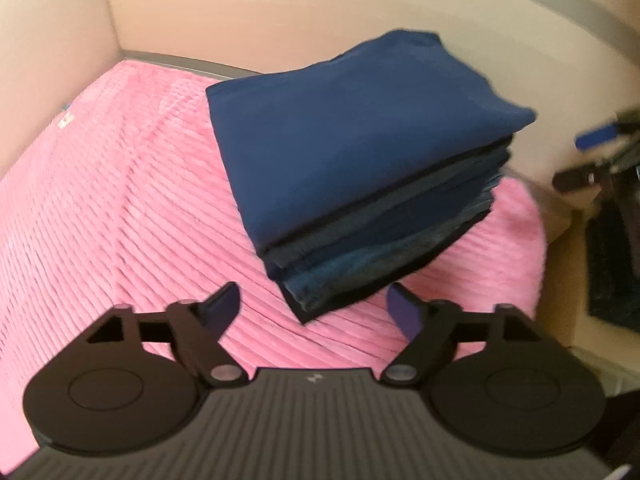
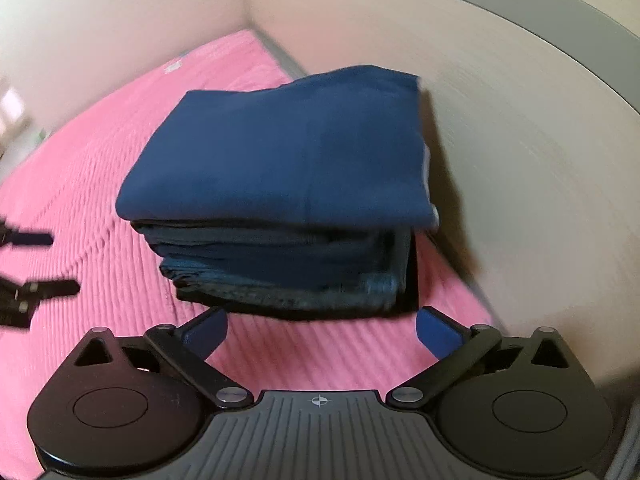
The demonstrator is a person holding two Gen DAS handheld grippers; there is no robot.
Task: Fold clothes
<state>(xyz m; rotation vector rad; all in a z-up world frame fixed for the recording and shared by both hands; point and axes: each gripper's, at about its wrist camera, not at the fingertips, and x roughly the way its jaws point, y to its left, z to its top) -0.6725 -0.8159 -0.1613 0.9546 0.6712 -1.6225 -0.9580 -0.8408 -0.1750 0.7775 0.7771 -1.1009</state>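
I have both tongs spread wide, and neither pinches anything. The left tongs [image 1: 316,308] hover just near of a stack of folded clothes [image 1: 352,168], their blue-padded fingertips [image 1: 222,308] apart over the pink ribbed cover [image 1: 120,208], with one corner of the stack pointing towards the gap between them. Nothing touches the pads.

The stack is several folded pieces, all dark blue to teal, with the top piece [image 2: 280,152] a smooth navy one that overhangs the layers below a little. It sits on the far right part of the pink cover, close to the pale wall [image 2: 520,140] and the grey trim at its foot.

From the right wrist camera, the right tongs [image 2: 322,330] sit just near of the stack's near face, fingers splayed to either side, and the folded edges of the layers face me. The pads are clear of the cloth. At the left edge of that view I see the black fingers of the left tongs, also apart and above the cover. In the left wrist view, the right tongs [image 1: 592,152] show at the far right edge, blurred. Both views are smeared.
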